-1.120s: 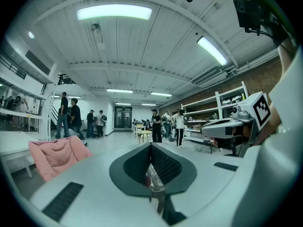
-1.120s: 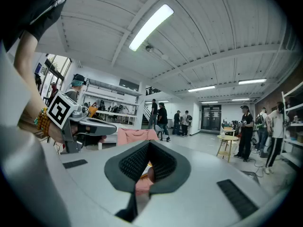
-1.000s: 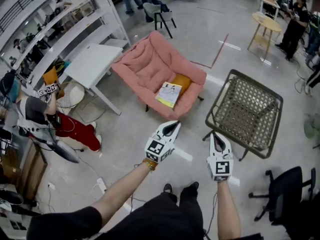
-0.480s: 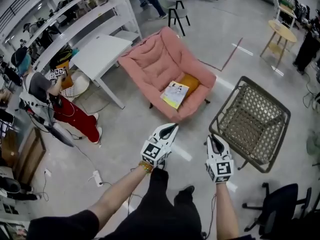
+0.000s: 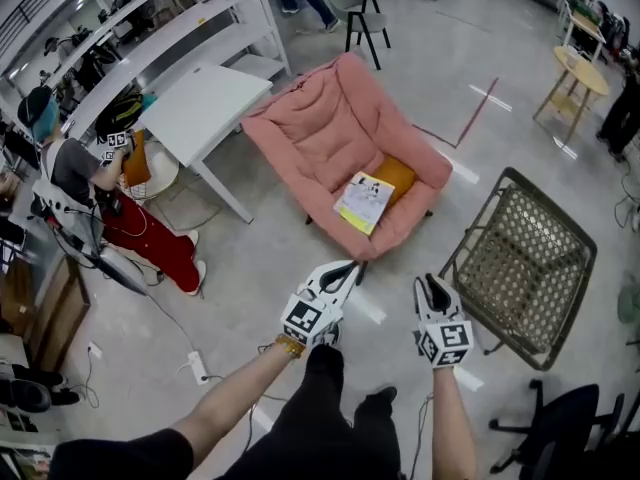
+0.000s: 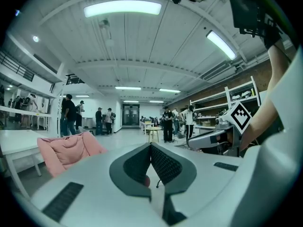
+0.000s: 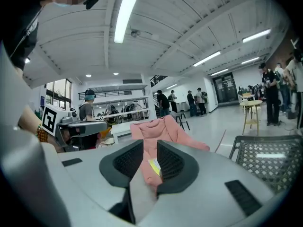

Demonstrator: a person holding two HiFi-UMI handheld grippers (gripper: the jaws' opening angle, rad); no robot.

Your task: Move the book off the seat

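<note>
Book [image 5: 364, 201] cover print probably illegible.

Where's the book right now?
Head view, centre: the book lies on the seat of the pink chair, beside an orange cushion, left of the wicker chair.

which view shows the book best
Head view: the book lies fully visible from above on the pink chair. The right gripper view catches only a yellow sliver of it; the left gripper view shows none.
</note>
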